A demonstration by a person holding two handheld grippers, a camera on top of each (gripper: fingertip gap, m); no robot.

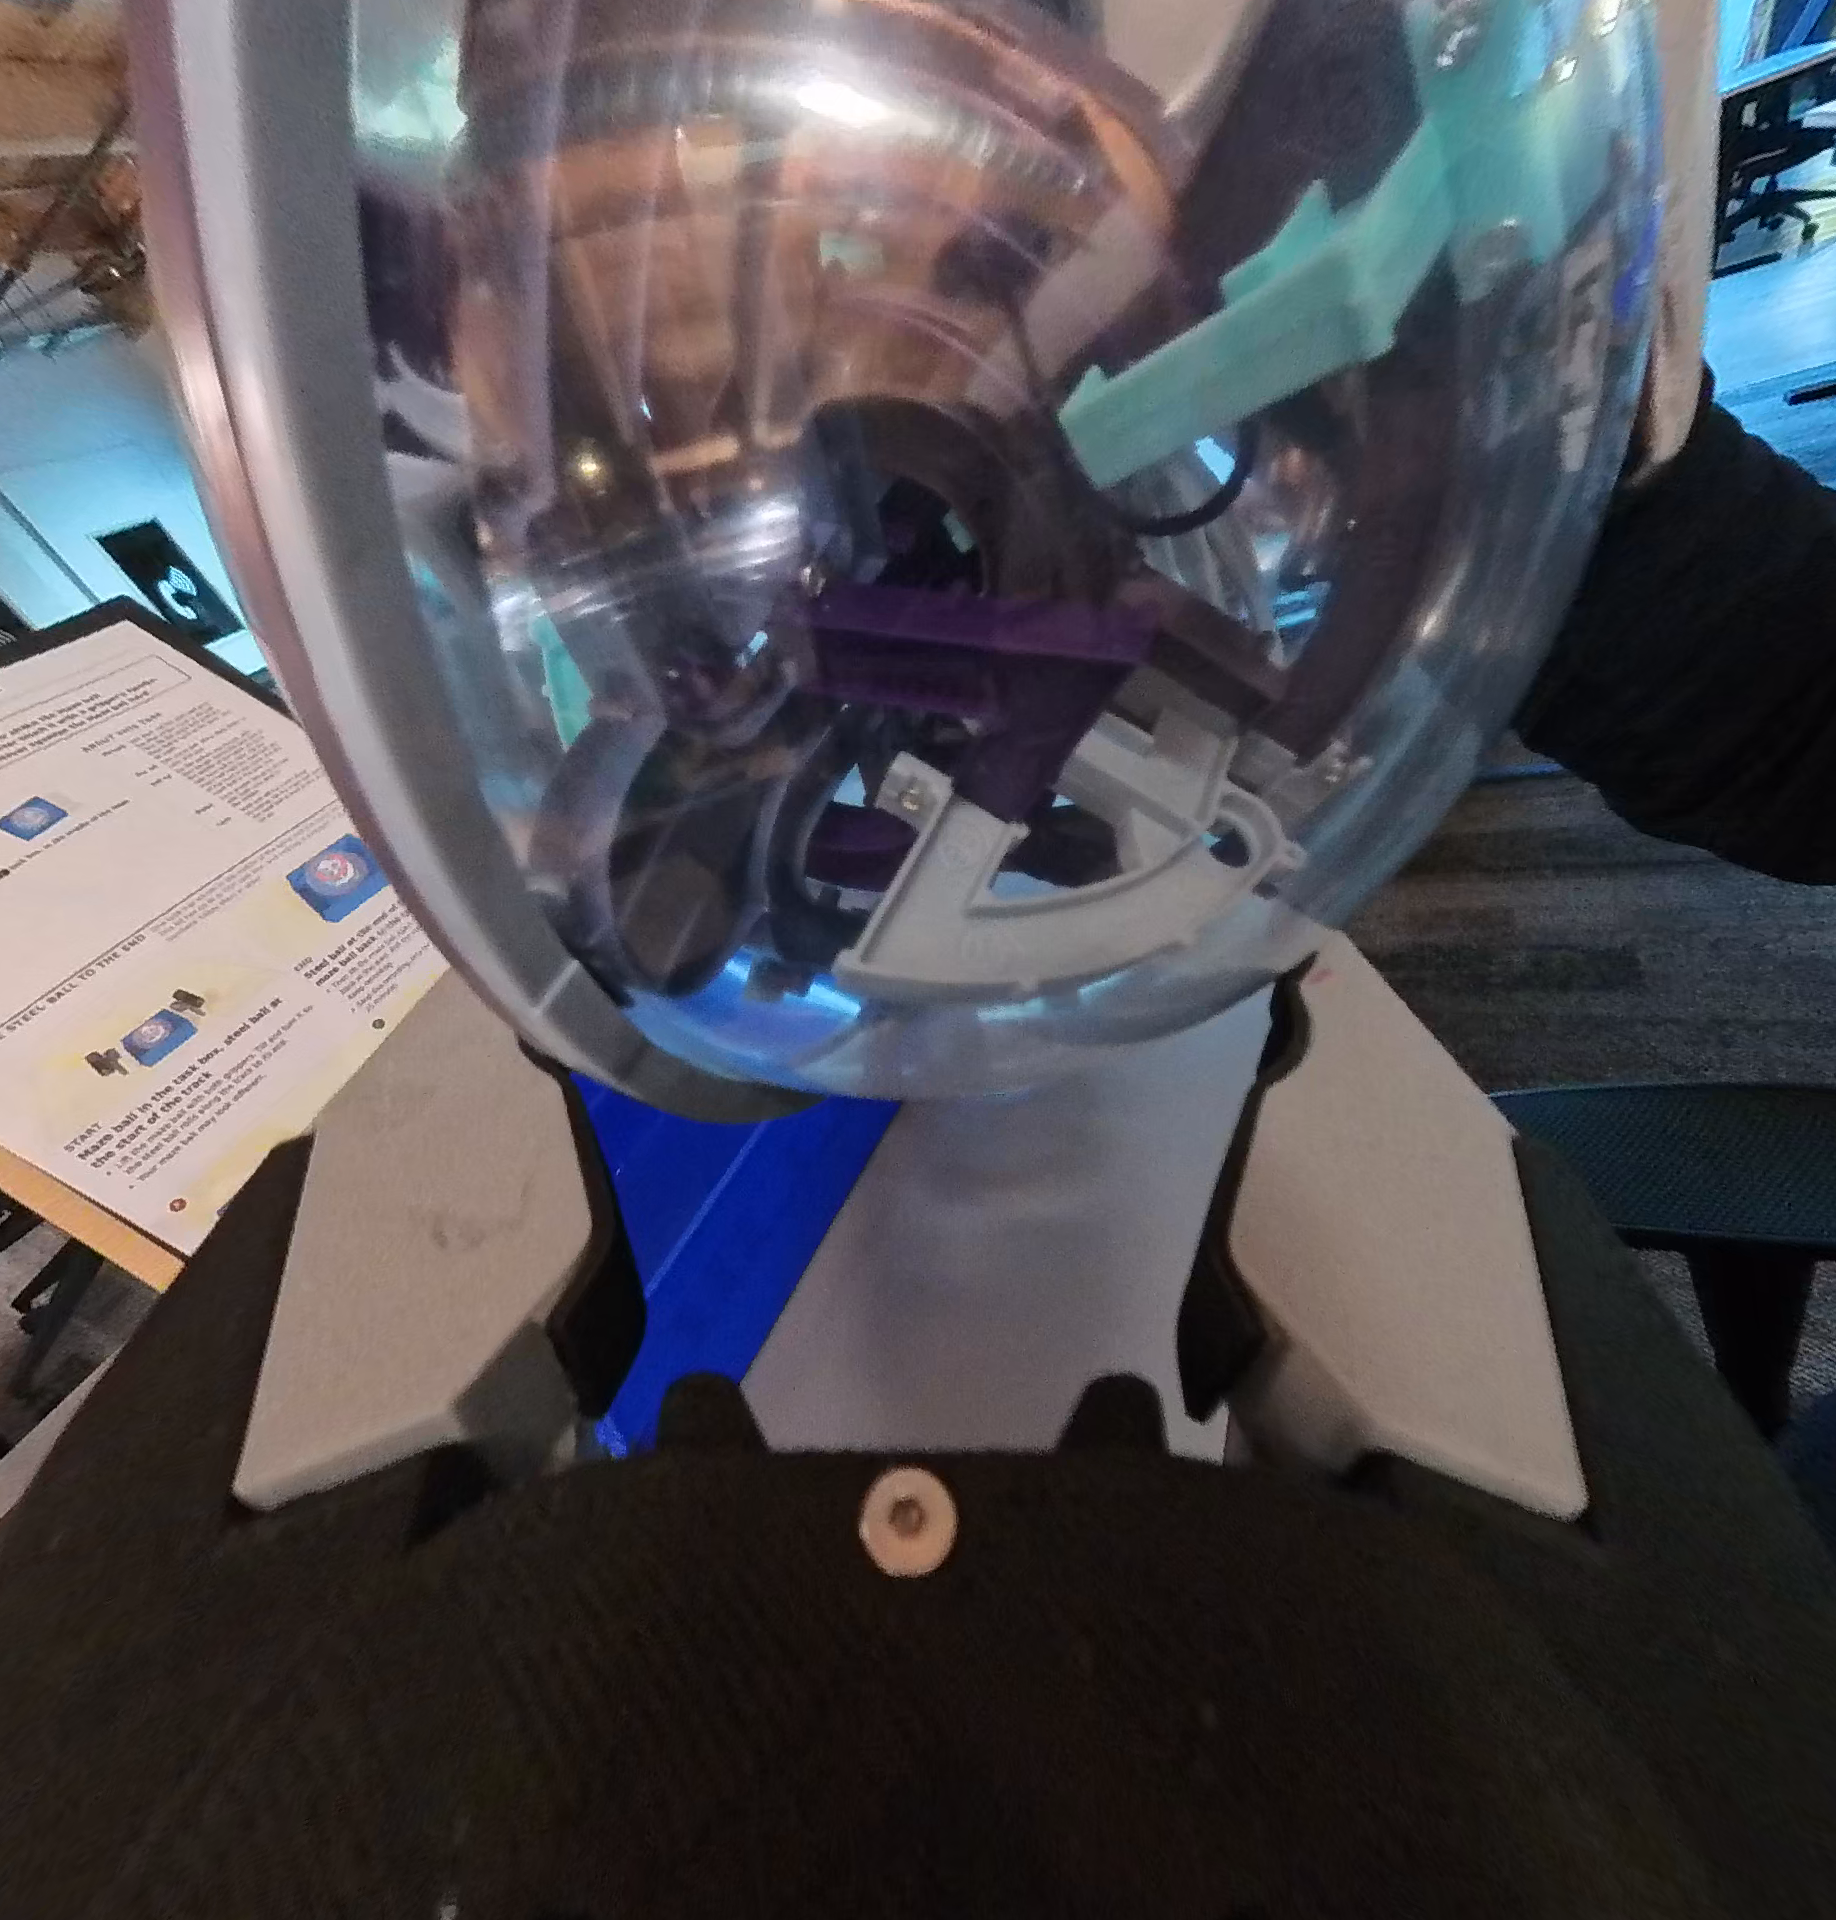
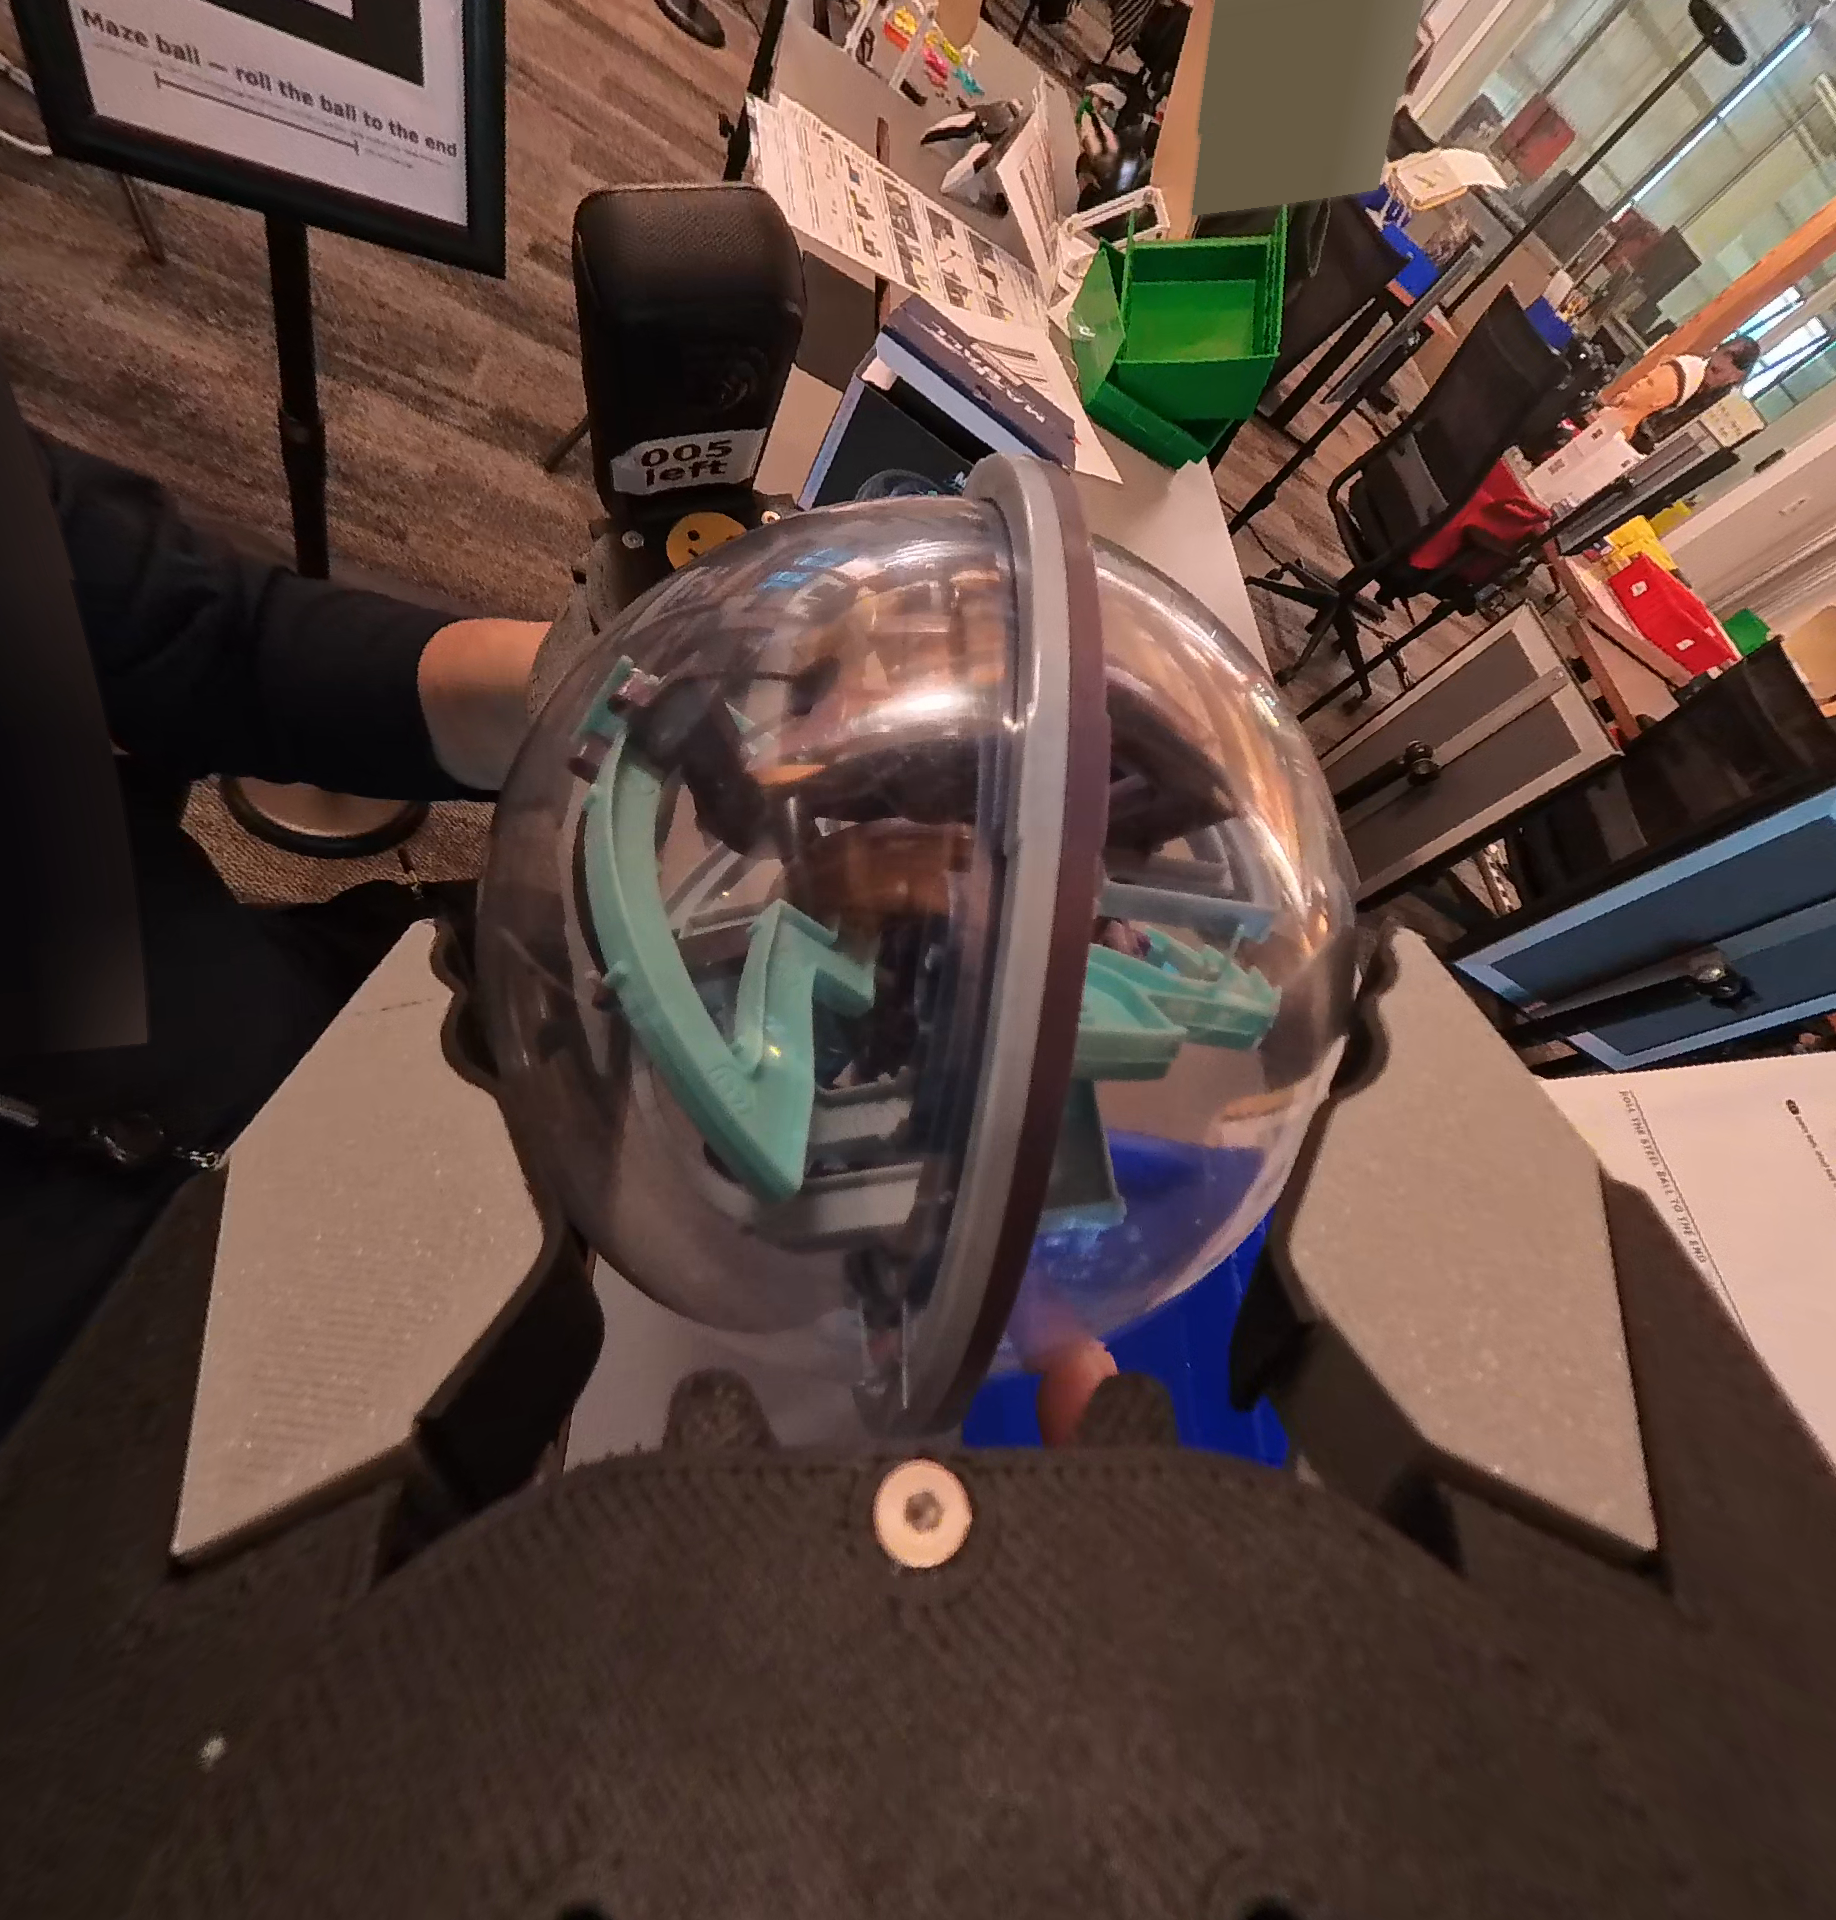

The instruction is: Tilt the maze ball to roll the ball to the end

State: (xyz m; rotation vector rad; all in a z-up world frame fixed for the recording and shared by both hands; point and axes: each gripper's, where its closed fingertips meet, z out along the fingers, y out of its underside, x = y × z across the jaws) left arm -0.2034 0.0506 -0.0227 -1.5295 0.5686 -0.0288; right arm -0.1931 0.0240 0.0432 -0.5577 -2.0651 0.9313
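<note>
We have the maze ball (image 2: 914, 935) lifted clear of the blue box (image 2: 1153, 1382), which sits just below it on the tabletop (image 1: 997, 1247). Our right gripper (image 2: 914, 997) spans the sphere at its widest, both dark wavy pads (image 2: 1355, 997) against the clear shell, so it is clamped on the ball. Our left gripper (image 1: 914, 1039) meets the ball from the opposite side. Its fingers (image 1: 1278, 1029) sit under the curve of the shell and seem to cup it, but we cannot tell for sure that the pads press.

The grey seam ring (image 2: 1059, 883) stands nearly upright, so the ball is rolled well over on its side. We judge that we are in the middle of the tilting step, working the steel ball along the teal track (image 2: 665, 997). We cannot make out the steel ball itself through the glare.

Next we need small, slow turns of both wrists together, keeping the squeeze even so the slick shell does not slip down toward the blue box.
</note>
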